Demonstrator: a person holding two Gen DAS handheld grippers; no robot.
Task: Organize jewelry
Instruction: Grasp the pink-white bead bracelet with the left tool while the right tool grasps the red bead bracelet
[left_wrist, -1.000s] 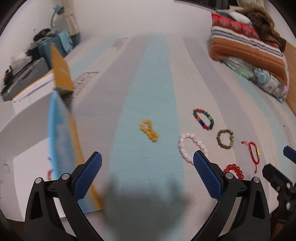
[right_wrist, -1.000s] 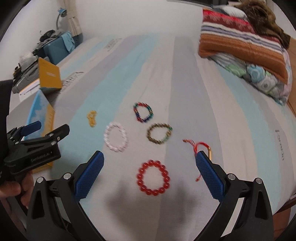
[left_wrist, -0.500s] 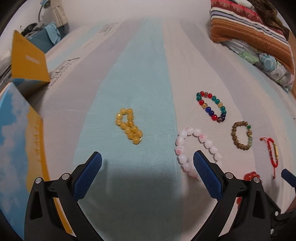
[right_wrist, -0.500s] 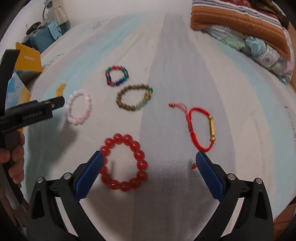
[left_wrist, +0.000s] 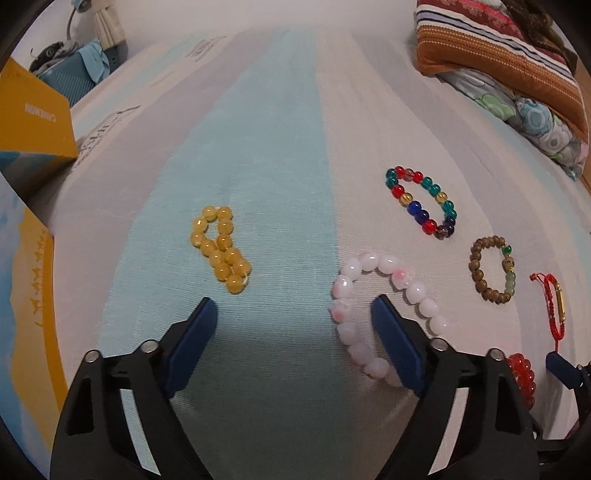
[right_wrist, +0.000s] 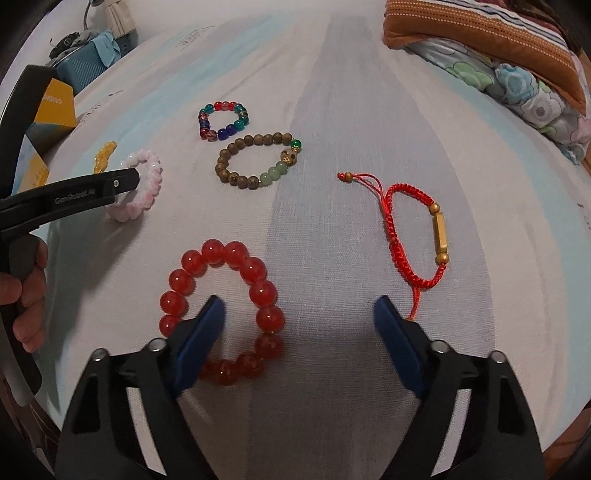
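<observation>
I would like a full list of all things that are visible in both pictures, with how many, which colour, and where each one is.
Bead bracelets: six, on the striped bed sheet.
- yellow bracelet: one, folded double, far left
- pink bracelet: one, pale, at the left gripper's right jaw
- mixed bracelet: one, many colours, farthest back
- brown bracelet: one, with green beads, centre
- red bead bracelet: one, at the right gripper's left jaw
- cord bracelet: one, red with gold tube, right
Box: one, yellow, left edge.
Blankets: folded pile, striped, back right.
Left gripper: black, blue jaws, open.
Right gripper: same, open.
Hand: one, holding the left gripper.
</observation>
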